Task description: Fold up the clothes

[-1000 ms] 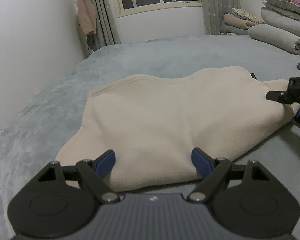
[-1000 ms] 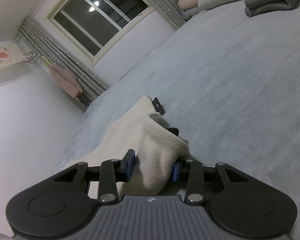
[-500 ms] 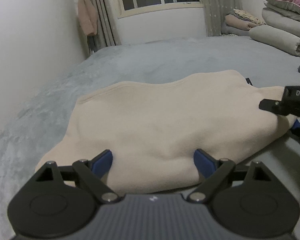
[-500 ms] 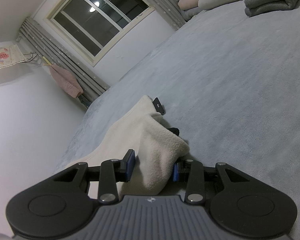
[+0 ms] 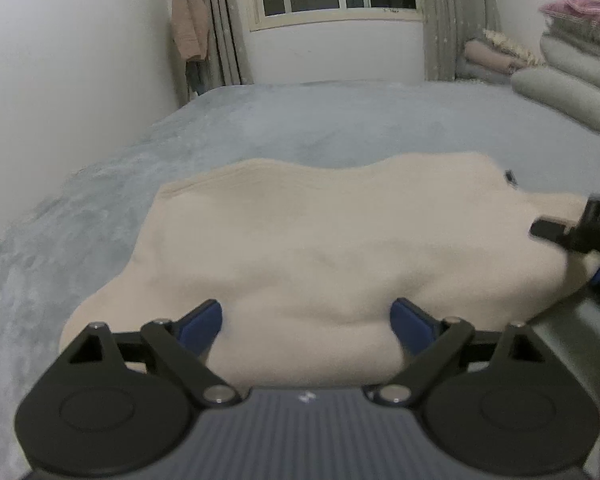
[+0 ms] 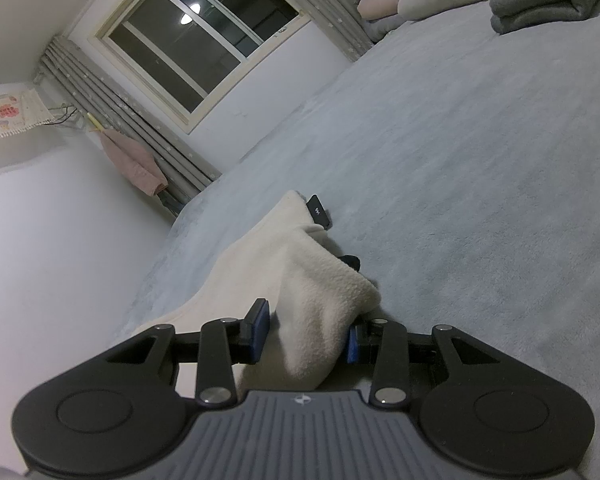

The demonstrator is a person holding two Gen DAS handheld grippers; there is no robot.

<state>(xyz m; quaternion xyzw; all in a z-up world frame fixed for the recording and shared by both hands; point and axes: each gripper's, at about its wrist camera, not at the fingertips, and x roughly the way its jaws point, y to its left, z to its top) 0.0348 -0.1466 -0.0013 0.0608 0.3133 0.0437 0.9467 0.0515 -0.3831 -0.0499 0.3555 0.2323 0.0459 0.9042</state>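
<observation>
My cream fleece garment lies spread on the grey plush bed cover just ahead of both tools, doubled over at least at its right end, so I judge the folding partly done with more folds or squaring up left. My left tool is wide apart, its blue pads flanking the near hem without pinching. My right tool is closed on the bunched right end. Only the right view shows the garment's small black tag clearly

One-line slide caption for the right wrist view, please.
Right gripper closed on a bunched corner of the cream fleece garment lying on the grey bed cover.
</observation>
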